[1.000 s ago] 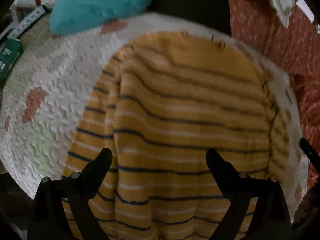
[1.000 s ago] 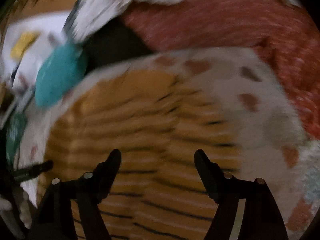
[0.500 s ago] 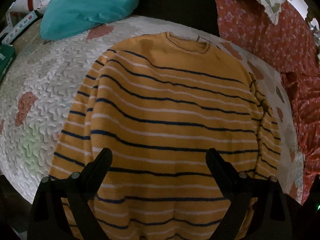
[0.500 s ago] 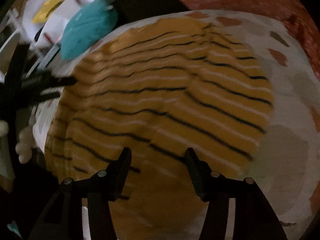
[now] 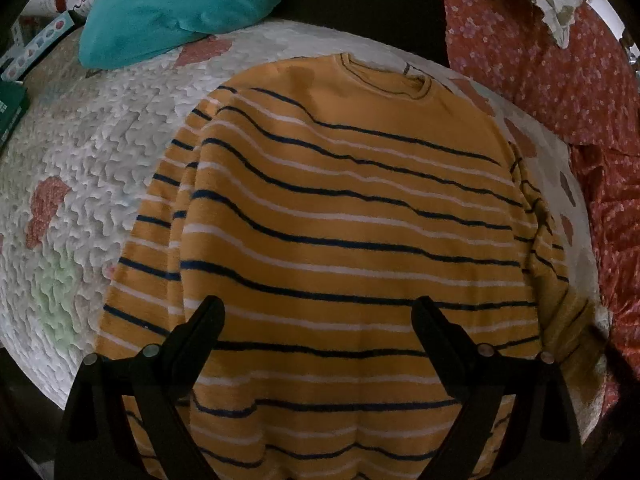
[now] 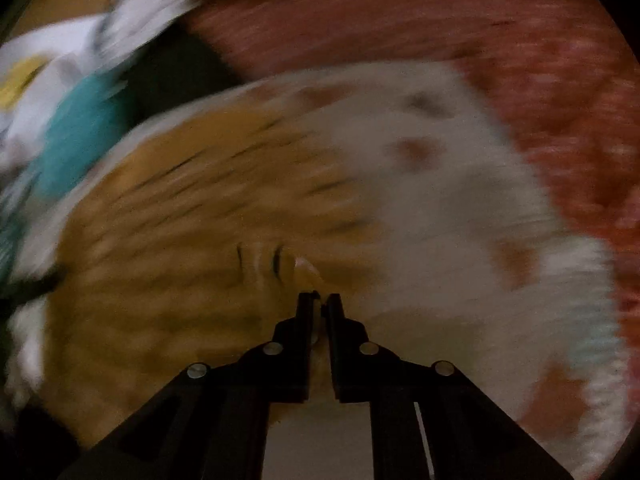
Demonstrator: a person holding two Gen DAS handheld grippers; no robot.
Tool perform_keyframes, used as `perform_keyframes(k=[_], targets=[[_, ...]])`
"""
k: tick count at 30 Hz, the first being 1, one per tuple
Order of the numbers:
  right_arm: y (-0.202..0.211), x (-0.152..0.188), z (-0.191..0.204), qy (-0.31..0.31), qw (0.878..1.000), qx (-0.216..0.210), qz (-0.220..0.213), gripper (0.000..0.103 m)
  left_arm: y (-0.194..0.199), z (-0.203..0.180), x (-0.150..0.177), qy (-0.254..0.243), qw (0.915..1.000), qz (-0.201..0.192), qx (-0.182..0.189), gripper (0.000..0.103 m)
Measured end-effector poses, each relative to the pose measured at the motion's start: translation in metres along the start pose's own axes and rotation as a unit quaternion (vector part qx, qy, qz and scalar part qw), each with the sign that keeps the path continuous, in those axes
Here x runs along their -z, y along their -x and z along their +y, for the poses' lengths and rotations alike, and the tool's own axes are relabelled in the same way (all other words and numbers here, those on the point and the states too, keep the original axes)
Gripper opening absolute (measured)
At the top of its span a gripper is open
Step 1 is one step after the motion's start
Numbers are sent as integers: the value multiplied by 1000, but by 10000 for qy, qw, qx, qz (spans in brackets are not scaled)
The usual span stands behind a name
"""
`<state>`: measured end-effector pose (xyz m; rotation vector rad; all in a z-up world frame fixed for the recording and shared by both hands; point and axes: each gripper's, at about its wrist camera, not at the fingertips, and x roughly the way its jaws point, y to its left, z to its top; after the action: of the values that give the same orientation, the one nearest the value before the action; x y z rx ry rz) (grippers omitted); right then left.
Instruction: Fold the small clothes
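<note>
Right wrist: claw (image 6: 319, 300), spread before, now pinches sweater (image 6: 168, 220).

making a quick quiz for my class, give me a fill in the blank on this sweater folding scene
1. The striped sweater lies spread on a white quilt, its collar pointing ____ from the left gripper.
2. The left gripper's fingers stand ____.
3. The right gripper is shut on the sweater's ____ fabric.
4. The cushion beyond the quilt is ____ in colour.

Missing words: away; open; yellow; teal
</note>
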<state>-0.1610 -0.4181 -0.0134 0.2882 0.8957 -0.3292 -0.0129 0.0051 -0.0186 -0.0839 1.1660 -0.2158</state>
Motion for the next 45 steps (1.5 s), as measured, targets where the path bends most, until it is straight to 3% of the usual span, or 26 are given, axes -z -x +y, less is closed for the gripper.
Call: perform_keyframes(k=[2,5,6,9,12,14,16,18,20,22,27,28,29,41,45], targets=[[0,-14,-35,-352,9946,933,-292,7,-1,0,1,-26,10000,1,-17,94],[-1,-24,-69,-651,9673,2353,-688,8,-4,-1,2,-69,10000,34,-44,94],[-5,-23,-79,-817,9574,2673,-718,8,-5,-1,2,-81,9999,46,-57,94],[-22,-15,-92,-1129,9463,2989,-498,9,-7,-3,2,-88,9999,59,-78,94],[-30,-9,-87,-1205,9564,2632,-384,15,-6,-3,2,-100,9999,53,-69,94],[-30,-3,-72,-1173,9674,2218,-351,39,-5,-2,1,-73,9999,35,-62,94],[-30,9,-46,-1059,9841,1414,-204,47,-1,2,0,-17,10000,-10,-46,94],[-35,22,-19,-867,9955,285,243,47,3,7,-1,36,10000,-62,-26,94],[-40,43,17,-612,9921,-698,844,47,9,14,0,71,9999,-117,-43,94],[-38,61,43,-364,9888,-1026,1023,47,14,23,-1,155,9998,-154,-18,94],[-34,100,91,296,9864,-1010,1263,45,28,53,0,444,9986,-277,-12,94],[-32,105,97,437,9862,-936,1296,23,31,59,0,516,9982,-303,-13,94],[-28,109,100,450,9855,-953,1329,11,34,67,0,604,9976,-329,-21,94],[14,137,79,4,9827,-881,1630,9,67,171,0,1911,9798,-579,-87,94],[38,124,83,49,9889,-754,1276,12,73,201,4,2240,9725,-613,-141,94]])
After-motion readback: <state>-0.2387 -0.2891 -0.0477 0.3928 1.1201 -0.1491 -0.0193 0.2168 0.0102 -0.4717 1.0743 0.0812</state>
